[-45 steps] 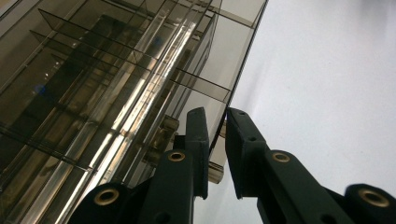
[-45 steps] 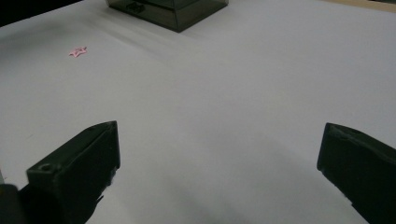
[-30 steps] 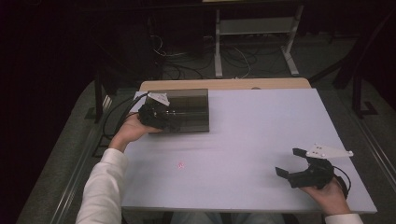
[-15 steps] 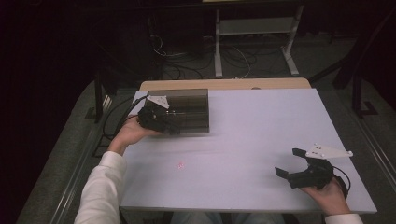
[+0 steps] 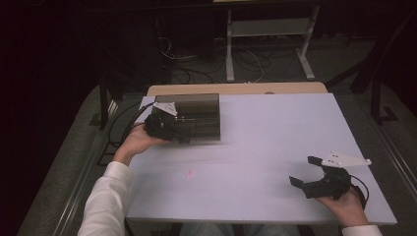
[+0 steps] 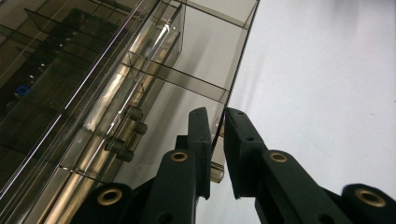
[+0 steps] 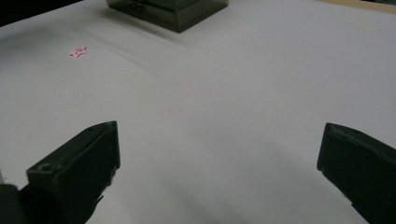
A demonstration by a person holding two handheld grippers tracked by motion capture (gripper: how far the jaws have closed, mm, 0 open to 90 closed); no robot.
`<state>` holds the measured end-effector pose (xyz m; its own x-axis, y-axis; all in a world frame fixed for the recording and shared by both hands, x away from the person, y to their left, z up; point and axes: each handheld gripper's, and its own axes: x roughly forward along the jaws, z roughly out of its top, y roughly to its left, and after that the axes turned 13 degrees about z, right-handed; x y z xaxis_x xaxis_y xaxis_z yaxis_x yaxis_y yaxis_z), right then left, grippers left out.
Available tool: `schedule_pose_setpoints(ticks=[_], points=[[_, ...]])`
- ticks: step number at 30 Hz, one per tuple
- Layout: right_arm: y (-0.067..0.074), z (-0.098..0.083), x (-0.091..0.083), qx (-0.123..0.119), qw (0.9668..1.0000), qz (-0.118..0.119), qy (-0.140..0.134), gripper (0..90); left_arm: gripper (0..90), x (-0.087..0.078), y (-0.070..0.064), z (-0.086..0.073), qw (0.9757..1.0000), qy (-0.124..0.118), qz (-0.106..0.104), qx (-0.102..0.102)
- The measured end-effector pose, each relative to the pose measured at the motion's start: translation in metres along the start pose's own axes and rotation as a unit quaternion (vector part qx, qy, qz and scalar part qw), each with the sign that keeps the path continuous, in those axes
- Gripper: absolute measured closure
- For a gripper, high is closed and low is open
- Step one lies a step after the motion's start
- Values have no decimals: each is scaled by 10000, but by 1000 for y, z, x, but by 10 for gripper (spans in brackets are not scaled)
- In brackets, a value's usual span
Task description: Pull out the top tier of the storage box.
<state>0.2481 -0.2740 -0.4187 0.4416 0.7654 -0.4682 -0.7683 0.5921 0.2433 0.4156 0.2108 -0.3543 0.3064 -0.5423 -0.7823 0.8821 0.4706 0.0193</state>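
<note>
A smoky clear plastic box (image 5: 194,115) with inner dividers stands at the back left of the white table (image 5: 280,128). My left gripper (image 5: 169,129) lies against its front left corner. In the left gripper view the left gripper (image 6: 215,117) has its jaws pinched on a thin clear wall of the box (image 6: 236,79), beside a bar handle (image 6: 125,135). My right gripper (image 5: 303,170) rests near the front right edge of the table, far from the box. The right gripper (image 7: 219,140) has its jaws spread wide, with nothing between them. The box (image 7: 173,9) stands far ahead of them.
A small pink star mark (image 5: 190,174) sits on the table near the front middle, and the star mark (image 7: 77,51) shows ahead left of the right jaws. A wooden tabletop edge (image 5: 236,88) adjoins the back. Cables and a metal stand (image 5: 265,44) are on the floor beyond.
</note>
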Motion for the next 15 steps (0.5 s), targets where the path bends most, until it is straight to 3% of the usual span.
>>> schedule_pose_setpoints(ticks=[15], points=[[1, 0, 0, -11, 10000, 3, 6, 0, 806, -1, -3, -5, 9999, -91, -54, -14]])
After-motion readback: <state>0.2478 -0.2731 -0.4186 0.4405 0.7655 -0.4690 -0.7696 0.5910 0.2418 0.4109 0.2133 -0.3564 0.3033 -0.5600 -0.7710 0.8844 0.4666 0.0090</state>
